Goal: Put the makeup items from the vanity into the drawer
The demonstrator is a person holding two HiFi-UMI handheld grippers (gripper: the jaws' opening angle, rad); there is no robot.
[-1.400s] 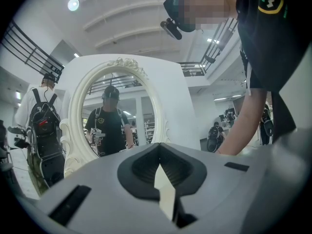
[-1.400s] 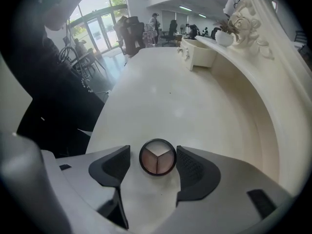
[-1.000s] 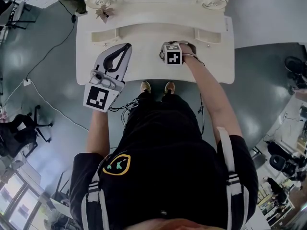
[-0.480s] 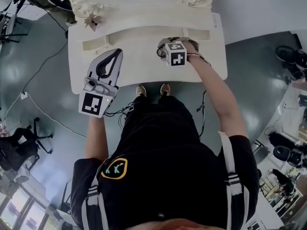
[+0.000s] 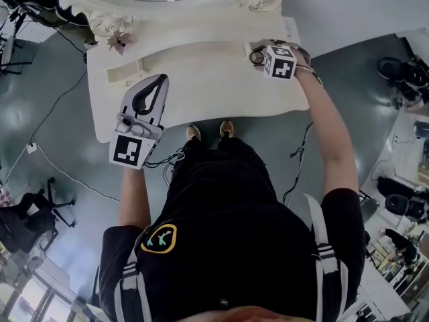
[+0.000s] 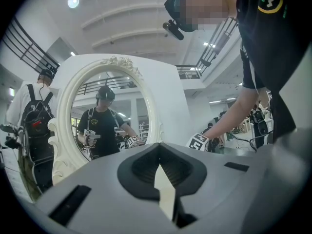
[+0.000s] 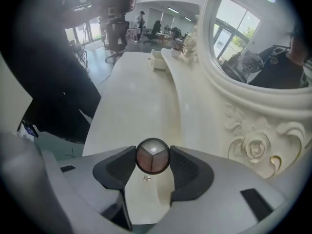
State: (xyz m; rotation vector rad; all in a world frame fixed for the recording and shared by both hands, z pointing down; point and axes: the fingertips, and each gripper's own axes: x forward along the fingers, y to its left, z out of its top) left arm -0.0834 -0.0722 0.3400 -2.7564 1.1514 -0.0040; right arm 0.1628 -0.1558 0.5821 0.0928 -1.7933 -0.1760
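**Round compact may slip from a rim-only pinch**

The right hand-held gripper [image 7: 153, 153] pinches a small round dark-rimmed compact with pink pans [image 7: 152, 156] by its curved edge — it may pivot loose and drop onto the cream tabletop [image 5: 201, 79]. That hand points steeply down near the vanity's right end. The left hand-held gripper [image 5: 149, 96] is pressed together and empty — held level over the front edge.

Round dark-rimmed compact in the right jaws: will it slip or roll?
Pinched only at its curved rim, the round dark-rimmed compact may pivot or slip. Landing on edge on the smooth white vanity top, it would probably roll.
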